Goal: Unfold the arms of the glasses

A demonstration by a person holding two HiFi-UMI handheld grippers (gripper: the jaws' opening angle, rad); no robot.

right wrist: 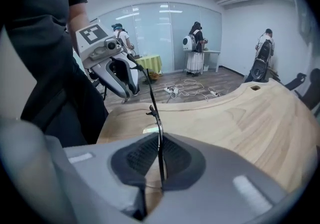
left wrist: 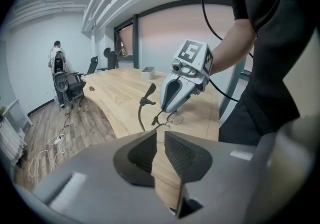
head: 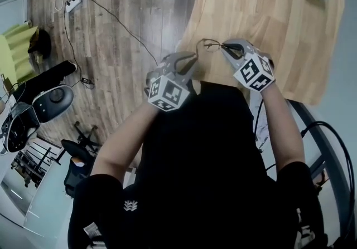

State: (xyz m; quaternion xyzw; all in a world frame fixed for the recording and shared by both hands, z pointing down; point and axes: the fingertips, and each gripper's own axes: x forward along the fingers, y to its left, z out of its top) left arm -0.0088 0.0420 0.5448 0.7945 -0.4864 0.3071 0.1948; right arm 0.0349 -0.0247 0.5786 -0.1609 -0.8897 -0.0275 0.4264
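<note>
Clearly the job is under way but not finished. The glasses (head: 213, 45) are held up in the air between the two grippers, above the near edge of the wooden surface (head: 268, 14), not resting on it. They are gripped by the right gripper (head: 230, 49): in the right gripper view its fingers (right wrist: 142, 160) are seen closed on the thin edge of the front frame, which runs upright through the narrow slit between the pads. The left gripper (head: 187, 59) is held just beside the glasses. In the left gripper view its fingers (left wrist: 187, 155) are seen partly apart, bare wood shows through the gap, and nothing is pinched between them, the wire of the frame lying just past the tips. One arm (left wrist: 145, 106) is seen swung away from the lenses, sticking up with its curved dark ear end free, so that side is judged to be opened out or close to it. The second arm cannot be made out in any view, so whether it is folded against the lenses cannot be told. What is left, as judged from this, is for the raised arm to be brought fully to its stop if it is not there yet, and for the other arm to be checked and swung out, with the frame held steady in the right gripper
</note>
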